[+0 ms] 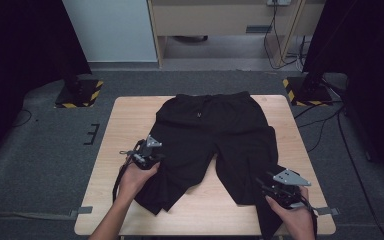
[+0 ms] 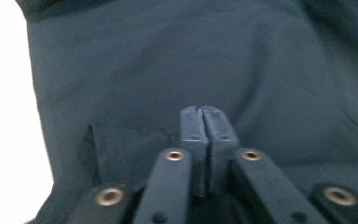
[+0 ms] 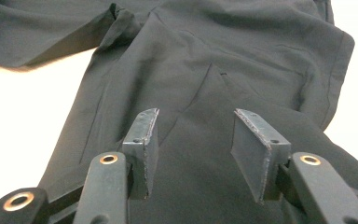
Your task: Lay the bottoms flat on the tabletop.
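In the high view, the hem of the shorts' (image 1: 215,135) right leg runs off the bottom edge, partly behind the right gripper (image 1: 284,184). The left gripper (image 1: 147,152) covers that leg's outer edge. In the left gripper view, the fabric (image 2: 177,70) is blurred; whether cloth sits between the closed jaws cannot be told.

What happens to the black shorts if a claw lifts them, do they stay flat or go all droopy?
Probably droopy: the black shorts are thin cloth that already creases and folds on the table. One leg hangs over the near edge, so they likely sag wherever unsupported. They look light, and a push would likely bunch them up.
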The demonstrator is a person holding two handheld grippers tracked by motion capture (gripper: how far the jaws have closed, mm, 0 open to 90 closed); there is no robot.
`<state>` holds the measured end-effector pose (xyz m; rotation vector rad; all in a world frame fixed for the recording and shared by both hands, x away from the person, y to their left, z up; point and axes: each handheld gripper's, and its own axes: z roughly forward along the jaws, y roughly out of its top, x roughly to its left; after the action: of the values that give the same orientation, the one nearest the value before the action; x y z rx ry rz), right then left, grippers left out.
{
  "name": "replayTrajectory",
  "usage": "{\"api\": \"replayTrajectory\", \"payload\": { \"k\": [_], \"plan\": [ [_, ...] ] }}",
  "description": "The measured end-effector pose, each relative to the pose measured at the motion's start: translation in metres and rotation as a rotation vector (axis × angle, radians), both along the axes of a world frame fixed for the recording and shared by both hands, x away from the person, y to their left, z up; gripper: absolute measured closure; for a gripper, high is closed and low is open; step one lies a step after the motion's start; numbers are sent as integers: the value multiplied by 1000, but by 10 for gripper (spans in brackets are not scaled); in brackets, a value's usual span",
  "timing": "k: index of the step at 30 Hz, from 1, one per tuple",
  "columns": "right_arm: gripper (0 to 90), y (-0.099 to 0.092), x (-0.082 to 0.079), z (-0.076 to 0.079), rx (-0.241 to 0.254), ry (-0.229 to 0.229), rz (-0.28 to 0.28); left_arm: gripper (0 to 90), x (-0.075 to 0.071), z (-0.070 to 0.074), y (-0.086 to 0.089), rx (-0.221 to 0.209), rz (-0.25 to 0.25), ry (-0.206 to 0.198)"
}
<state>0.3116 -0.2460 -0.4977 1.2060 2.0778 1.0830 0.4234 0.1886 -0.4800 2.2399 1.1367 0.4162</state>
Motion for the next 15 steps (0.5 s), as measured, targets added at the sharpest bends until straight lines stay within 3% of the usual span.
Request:
{"api": "replayTrajectory", "payload": {
  "k": [2, 5, 6, 9, 11, 13, 15],
  "plan": [
    [507, -3, -2, 2, 7, -5, -5, 567, -5, 3, 6, -25, 31, -54],
    [473, -10, -2, 5, 16, -3, -14, 436, -32, 15, 22, -27, 16, -153],
    [451, -13, -1, 7, 12, 6, -10, 418, -40, 17, 26, -33, 7, -164],
    [409, -23, -4, 13, -17, 12, -3, 359, -72, 16, 42, -44, -20, -167],
    [392, -30, -11, 14, -55, 34, 18, 352, -95, 6, 52, -44, -23, -169],
    [382, -38, -20, 9, -85, 68, 26, 337, -108, -3, 60, -57, -17, -152],
    [355, -44, -26, -1, -77, 101, 25, 325, -119, -14, 67, -51, -19, -142]
  ]
}}
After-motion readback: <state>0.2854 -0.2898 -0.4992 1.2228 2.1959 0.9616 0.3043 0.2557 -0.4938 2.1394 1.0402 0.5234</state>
